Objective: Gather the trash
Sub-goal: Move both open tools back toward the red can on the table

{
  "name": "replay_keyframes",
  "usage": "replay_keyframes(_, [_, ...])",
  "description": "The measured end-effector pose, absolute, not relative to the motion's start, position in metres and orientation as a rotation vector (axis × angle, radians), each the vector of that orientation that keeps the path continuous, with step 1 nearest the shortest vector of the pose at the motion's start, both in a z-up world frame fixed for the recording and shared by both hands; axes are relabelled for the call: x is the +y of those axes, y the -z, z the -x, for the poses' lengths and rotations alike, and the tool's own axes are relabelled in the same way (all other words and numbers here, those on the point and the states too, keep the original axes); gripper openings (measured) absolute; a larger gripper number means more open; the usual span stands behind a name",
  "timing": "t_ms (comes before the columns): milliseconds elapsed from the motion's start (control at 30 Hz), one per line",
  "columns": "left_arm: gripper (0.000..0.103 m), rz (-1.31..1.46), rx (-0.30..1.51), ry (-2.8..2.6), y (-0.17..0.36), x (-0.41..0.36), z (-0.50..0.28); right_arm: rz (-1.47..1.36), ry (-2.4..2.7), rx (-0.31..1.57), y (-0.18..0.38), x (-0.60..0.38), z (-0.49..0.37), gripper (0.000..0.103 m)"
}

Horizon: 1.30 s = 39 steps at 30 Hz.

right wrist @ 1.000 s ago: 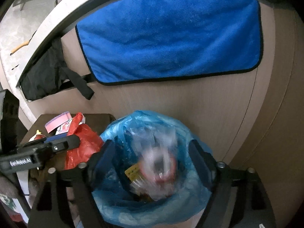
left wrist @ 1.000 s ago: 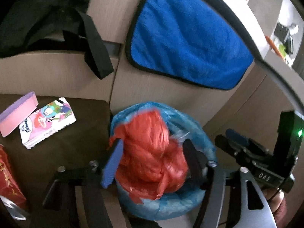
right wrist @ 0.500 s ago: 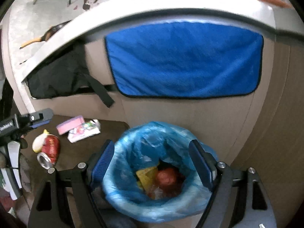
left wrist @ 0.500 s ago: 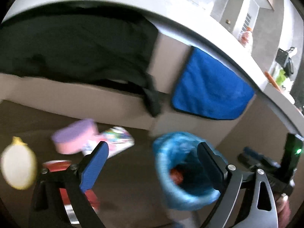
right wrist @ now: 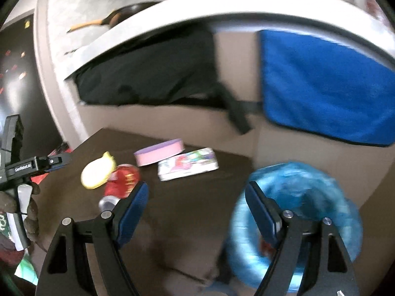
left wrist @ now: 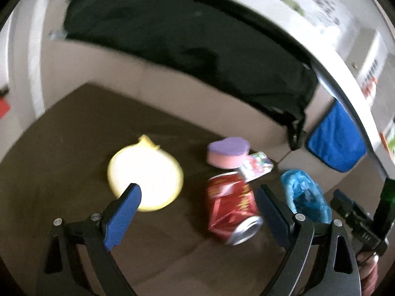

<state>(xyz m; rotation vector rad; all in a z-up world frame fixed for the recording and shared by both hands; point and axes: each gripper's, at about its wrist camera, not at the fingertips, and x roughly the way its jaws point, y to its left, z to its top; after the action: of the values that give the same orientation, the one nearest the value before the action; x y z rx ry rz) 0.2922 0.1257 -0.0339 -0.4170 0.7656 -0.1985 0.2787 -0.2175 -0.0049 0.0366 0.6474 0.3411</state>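
A crushed red can (left wrist: 232,209) lies on the dark brown table (left wrist: 74,148), between the jaws of my open, empty left gripper (left wrist: 200,202). A pale yellow lemon-shaped thing (left wrist: 145,175) lies by the left finger. The bin lined with a blue bag (left wrist: 306,197) stands off the table's right edge. In the right wrist view the bin (right wrist: 296,222) sits behind the right finger of my open, empty right gripper (right wrist: 197,202); the can (right wrist: 121,182) and the yellow thing (right wrist: 98,172) lie to the left.
A pink and purple sponge (left wrist: 228,153) and a small colourful packet (left wrist: 256,167) lie at the table's back. A blue towel (right wrist: 325,86) and a black bag (right wrist: 148,74) hang on the beige cabinet behind. The left gripper also shows at the left of the right wrist view (right wrist: 24,167).
The red plastic bag left my left gripper and is in the bin. Both grippers swung left, away from the bin and over the table; the left one now frames the can.
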Motion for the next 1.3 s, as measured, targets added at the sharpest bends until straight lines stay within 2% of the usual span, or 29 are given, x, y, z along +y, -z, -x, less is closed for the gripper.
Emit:
replay_keyframes(233, [0.087, 0.445, 0.801, 0.203, 0.055, 0.148, -0.277, -0.008, -0.396, 0.719, 0.026, -0.177, -0.285, 0.078])
replay_keyframes(433, [0.087, 0.337, 0.76, 0.145, 0.035, 0.162, -0.253, -0.012, -0.421, 0.745, 0.034, -0.165, -0.278, 0.078])
replay_keyframes(667, [0.087, 0.187, 0.663, 0.052, -0.003, 0.184, -0.202, -0.004, -0.443, 0.703, 0.028, -0.148, -0.255, 0.078])
replay_keyframes(867, [0.087, 0.092, 0.597, 0.037, -0.014, 0.187, -0.171, 0.021, -0.449, 0.667, 0.032, -0.133, -0.228, 0.078])
replay_keyframes(1067, [0.087, 0.187, 0.645, 0.217, 0.008, 0.169, -0.178, 0.062, -0.441, 0.632, 0.027, -0.136, -0.199, 0.078])
replay_keyframes(1300, [0.087, 0.375, 0.772, 0.397, 0.066, 0.113, -0.246, 0.044, -0.366, 0.585, 0.015, -0.167, -0.199, 0.078])
